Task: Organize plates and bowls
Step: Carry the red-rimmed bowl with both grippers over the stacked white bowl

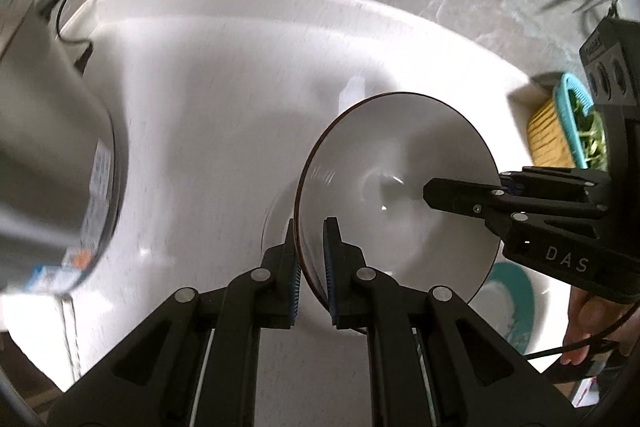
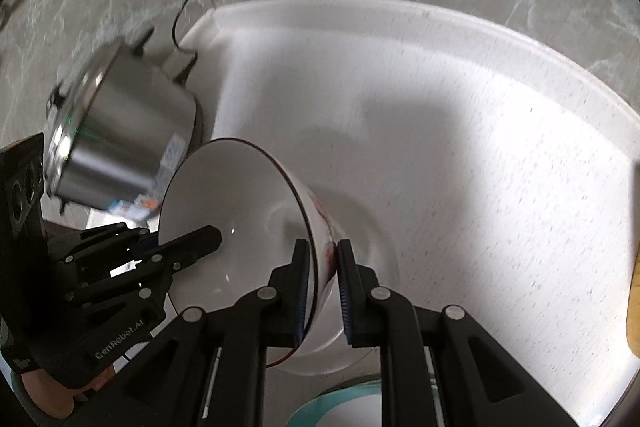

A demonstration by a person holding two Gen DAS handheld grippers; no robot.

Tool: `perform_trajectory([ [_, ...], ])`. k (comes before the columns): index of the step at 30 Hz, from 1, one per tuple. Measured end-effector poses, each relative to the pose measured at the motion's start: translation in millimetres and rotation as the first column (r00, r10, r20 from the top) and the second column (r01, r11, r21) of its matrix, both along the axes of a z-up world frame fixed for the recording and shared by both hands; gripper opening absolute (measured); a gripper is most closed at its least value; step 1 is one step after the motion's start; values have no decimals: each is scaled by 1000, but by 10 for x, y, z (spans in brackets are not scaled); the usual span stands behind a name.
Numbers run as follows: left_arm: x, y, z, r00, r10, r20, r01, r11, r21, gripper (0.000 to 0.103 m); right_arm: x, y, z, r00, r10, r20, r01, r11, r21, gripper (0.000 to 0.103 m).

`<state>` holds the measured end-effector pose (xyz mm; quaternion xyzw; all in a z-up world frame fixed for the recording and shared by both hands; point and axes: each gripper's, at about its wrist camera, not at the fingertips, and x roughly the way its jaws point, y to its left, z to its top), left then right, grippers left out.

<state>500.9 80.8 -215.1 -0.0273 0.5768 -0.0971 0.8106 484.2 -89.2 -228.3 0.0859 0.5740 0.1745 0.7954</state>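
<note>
Both tools pinch one white bowl [image 1: 400, 187] by its rim. The left tool [image 1: 311, 267] grips one side and the right tool [image 2: 323, 283] the other. The bowl hangs tilted above the white counter [image 2: 480, 167], near a shiny pot [image 2: 120, 139].

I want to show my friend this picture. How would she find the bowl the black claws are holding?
Look at the white table, with the shiny metal pot at one side. Above it, the left gripper and right gripper pinch opposite rims of a white bowl. It is the only dish lifted and tilted, with a thin dark rim.
</note>
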Motion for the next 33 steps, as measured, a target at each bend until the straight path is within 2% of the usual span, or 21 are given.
perform_trajectory([
  [8, -249, -70, -239, 1000, 0, -23, 1, 999, 45, 9, -114, 94, -160, 999, 28, -30, -29, 998, -47, 15],
  [15, -158, -226, -302, 1000, -9, -19, 10, 997, 81, 9, -94, 122, -241, 999, 29, -42, -32, 997, -68, 12],
  [23, -151, -307, -308, 999, 13, 42, -21, 979, 204, 9, -56, 165, -220, 997, 60, -53, -65, 992, -104, 9],
  [33, -132, -308, -416, 999, 27, 47, -36, 978, 204, 11, 43, 180, -194, 996, 81, -44, -86, 987, -136, 9],
])
